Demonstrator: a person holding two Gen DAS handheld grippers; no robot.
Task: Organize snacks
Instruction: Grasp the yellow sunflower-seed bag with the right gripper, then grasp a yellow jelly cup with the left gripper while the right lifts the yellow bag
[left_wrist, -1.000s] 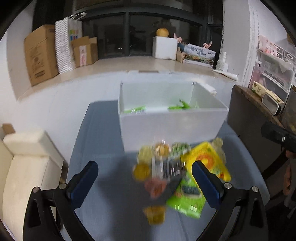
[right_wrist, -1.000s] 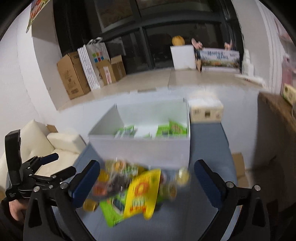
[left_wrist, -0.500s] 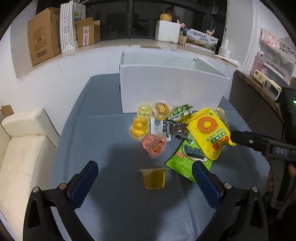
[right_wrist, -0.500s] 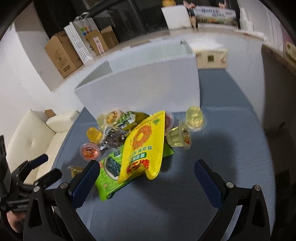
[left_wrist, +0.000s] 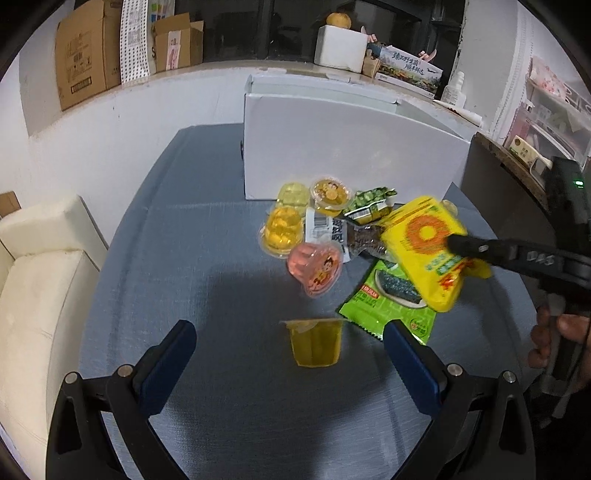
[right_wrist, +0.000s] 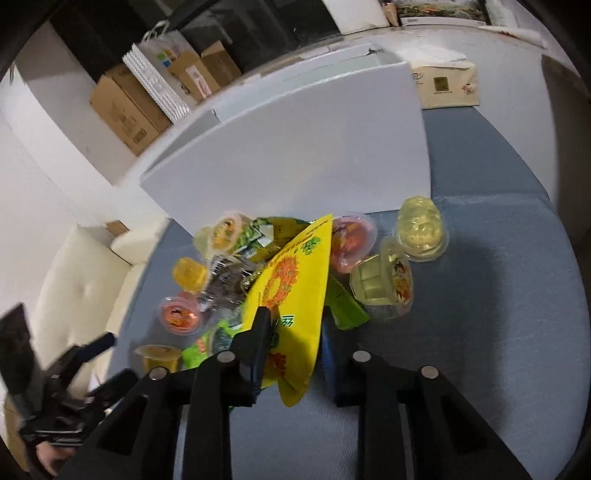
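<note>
The right gripper (right_wrist: 291, 350), jaws closing on the yellow pouch (right_wrist: 291, 295) at frame centre, may drag neighbouring jelly cups (right_wrist: 382, 286) off the pile (left gripper (left_wrist: 288, 354) gapes empty).

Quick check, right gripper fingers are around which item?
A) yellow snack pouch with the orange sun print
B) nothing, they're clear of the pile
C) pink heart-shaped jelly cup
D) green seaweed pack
A: in the right wrist view the yellow snack pouch sits between the right gripper fingers as they close on it, and the left wrist view shows one finger across it; the pink heart-shaped jelly cup and green seaweed pack lie untouched.
</note>
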